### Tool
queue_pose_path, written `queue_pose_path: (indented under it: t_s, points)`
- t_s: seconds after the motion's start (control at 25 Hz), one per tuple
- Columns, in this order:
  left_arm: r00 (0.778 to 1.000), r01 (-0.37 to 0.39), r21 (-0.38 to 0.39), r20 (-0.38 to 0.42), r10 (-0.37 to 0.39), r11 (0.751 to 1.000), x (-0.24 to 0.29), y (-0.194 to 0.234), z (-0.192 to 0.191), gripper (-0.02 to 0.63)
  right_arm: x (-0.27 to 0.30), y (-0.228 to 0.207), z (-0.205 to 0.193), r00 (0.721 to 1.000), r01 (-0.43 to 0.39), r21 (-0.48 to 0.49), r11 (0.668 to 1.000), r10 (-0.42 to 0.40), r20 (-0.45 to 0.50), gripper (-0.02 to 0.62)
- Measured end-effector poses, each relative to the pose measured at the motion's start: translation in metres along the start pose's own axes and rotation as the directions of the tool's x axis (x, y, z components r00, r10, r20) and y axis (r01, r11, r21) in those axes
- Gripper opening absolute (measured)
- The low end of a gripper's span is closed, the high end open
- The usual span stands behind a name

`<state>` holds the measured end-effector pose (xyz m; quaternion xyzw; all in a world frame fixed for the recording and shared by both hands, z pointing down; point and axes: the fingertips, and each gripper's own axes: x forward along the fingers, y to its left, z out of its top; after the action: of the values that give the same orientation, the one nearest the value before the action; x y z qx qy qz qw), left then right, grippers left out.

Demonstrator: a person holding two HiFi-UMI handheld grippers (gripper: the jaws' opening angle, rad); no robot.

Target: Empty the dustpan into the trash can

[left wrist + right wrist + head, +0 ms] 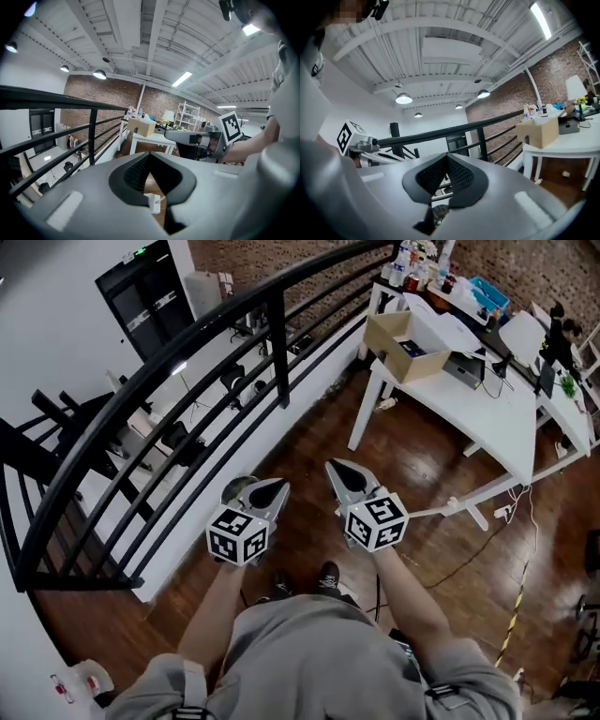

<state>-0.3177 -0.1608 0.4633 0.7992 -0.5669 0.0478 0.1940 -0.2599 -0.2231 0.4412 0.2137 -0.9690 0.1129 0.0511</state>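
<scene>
No dustpan shows in any view. Both grippers are held up side by side in front of the person, above the wooden floor. My left gripper [277, 487] [149, 154] has its jaws together at the tip, with nothing between them. My right gripper [334, 466] [447, 154] is shut too and holds nothing. Each gripper shows in the other's view: the right gripper's marker cube [230, 127], the left gripper's marker cube [347, 135]. A round grey object [234, 489] peeks out behind the left gripper's tip; I cannot tell what it is.
A black metal railing [234, 324] runs along the left, with a lower level beyond it. A white table [487, 418] carrying a cardboard box [403, 343] stands ahead on the right. Cables [487, 540] and yellow-black tape [514, 615] lie on the floor at the right.
</scene>
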Motion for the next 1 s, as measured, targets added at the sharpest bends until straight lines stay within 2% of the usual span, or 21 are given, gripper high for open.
queue_pose_path:
  t_s: [0.16,0.32,0.6,1.0]
  points:
    - [0.998,-0.014,-0.003,0.058,0.014,1.000,-0.022,0.007,0.021,-0.026,0.014,0.038,0.027,0.996,-0.073,-0.052,0.996,0.075,0.041,-0.002]
    - [0.996,-0.007,-0.011,0.091,0.008,1.000,-0.032,0.007,0.038,-0.026,0.017,0.055,0.047,0.993,-0.099,-0.096,0.990,0.105,0.058,-0.002]
    - [0.993,0.019,0.001,0.113,-0.019,1.000,-0.035,0.000,0.055,-0.026,0.016,0.058,0.067,0.992,-0.085,-0.093,0.992,0.092,0.084,-0.002]
    - [0.994,0.067,0.009,0.091,-0.068,0.998,-0.023,-0.011,0.052,-0.026,0.011,0.050,0.060,0.997,-0.046,-0.089,0.995,0.051,0.056,-0.002]
